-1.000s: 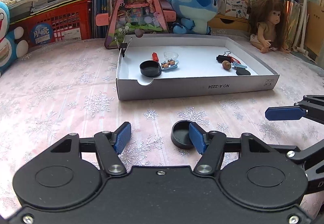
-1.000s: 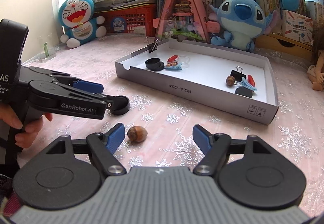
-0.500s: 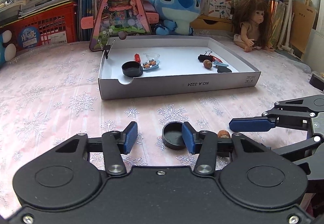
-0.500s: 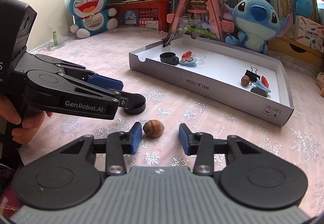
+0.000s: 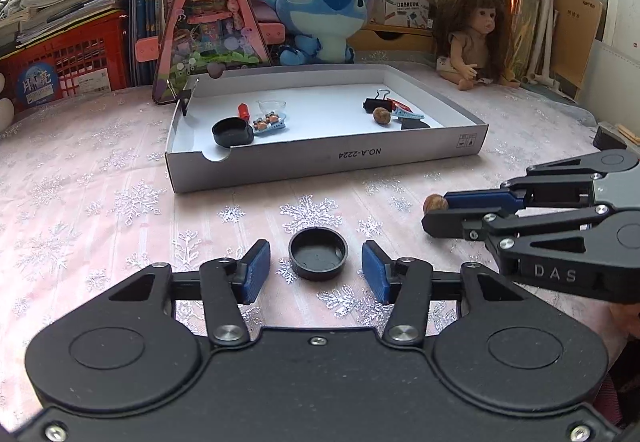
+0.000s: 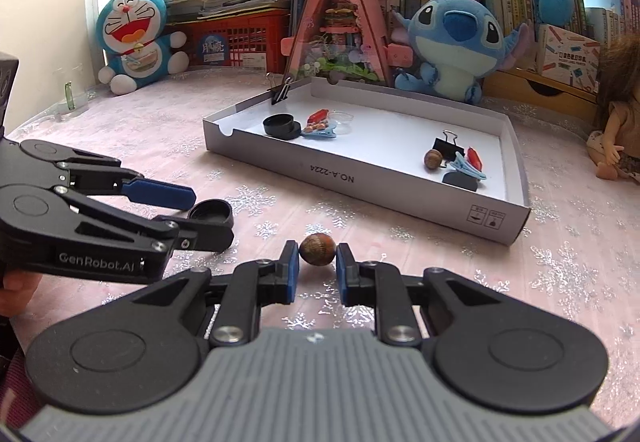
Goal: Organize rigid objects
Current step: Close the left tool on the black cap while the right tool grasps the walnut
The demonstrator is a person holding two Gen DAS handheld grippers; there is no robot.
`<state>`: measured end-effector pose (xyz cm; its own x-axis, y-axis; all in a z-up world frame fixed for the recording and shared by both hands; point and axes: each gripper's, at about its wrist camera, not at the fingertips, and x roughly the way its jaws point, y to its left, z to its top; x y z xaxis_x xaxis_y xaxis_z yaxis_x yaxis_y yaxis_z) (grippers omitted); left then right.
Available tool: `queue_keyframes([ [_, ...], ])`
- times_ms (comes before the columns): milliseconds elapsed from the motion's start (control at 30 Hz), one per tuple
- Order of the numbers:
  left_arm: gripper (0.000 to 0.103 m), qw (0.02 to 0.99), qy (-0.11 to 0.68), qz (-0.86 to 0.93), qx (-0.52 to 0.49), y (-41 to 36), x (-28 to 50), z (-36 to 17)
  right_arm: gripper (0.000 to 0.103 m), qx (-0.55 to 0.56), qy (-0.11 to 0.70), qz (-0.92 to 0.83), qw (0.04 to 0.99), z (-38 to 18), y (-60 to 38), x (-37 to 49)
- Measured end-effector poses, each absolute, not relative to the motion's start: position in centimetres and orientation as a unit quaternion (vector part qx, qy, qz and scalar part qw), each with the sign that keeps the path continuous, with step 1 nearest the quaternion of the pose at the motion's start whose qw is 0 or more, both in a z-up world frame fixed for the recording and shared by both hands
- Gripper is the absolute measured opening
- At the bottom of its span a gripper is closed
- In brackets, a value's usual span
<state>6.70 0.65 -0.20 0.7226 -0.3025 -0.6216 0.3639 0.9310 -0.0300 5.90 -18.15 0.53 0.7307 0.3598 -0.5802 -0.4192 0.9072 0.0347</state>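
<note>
A black round cap (image 5: 318, 252) lies on the snowflake tablecloth between the blue pads (image 5: 254, 272) of my left gripper (image 5: 316, 272). The jaws are closing, with a gap still on each side of the cap. A brown nut (image 6: 317, 249) sits on the cloth between the tips of my right gripper (image 6: 317, 266), whose closing jaws touch it on both sides. The left wrist view shows that nut (image 5: 435, 203) at the tip of the right gripper (image 5: 434, 212). From the right wrist, the left gripper (image 6: 208, 218) straddles the cap (image 6: 212, 212).
A shallow grey cardboard box (image 5: 320, 158) stands beyond both grippers. It holds another black cap (image 5: 232, 132), a second nut (image 5: 381, 116), binder clips and small coloured pieces. Plush toys, a doll (image 5: 476, 38), a red crate and books line the back.
Both pairs of jaws have narrowed. The right pads have come in from wide apart onto the nut. The left pads have drawn closer, and the cap now sits centred between them.
</note>
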Motion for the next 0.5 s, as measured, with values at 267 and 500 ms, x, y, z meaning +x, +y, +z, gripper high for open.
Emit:
queue_keyframes([
  [267, 0.030, 0.934, 0.314, -0.164, 0.056, -0.2, 6.9, 0.2, 0.024, -0.043, 0.297, 0.187, 0.935, 1.1, -18.6, 6.5],
  [500, 0.030, 0.939, 0.307, -0.148, 0.043, -0.6, 8.1, 1.6, 0.024, -0.036, 0.291, 0.172, 0.940, 1.9, -18.8, 7.5],
])
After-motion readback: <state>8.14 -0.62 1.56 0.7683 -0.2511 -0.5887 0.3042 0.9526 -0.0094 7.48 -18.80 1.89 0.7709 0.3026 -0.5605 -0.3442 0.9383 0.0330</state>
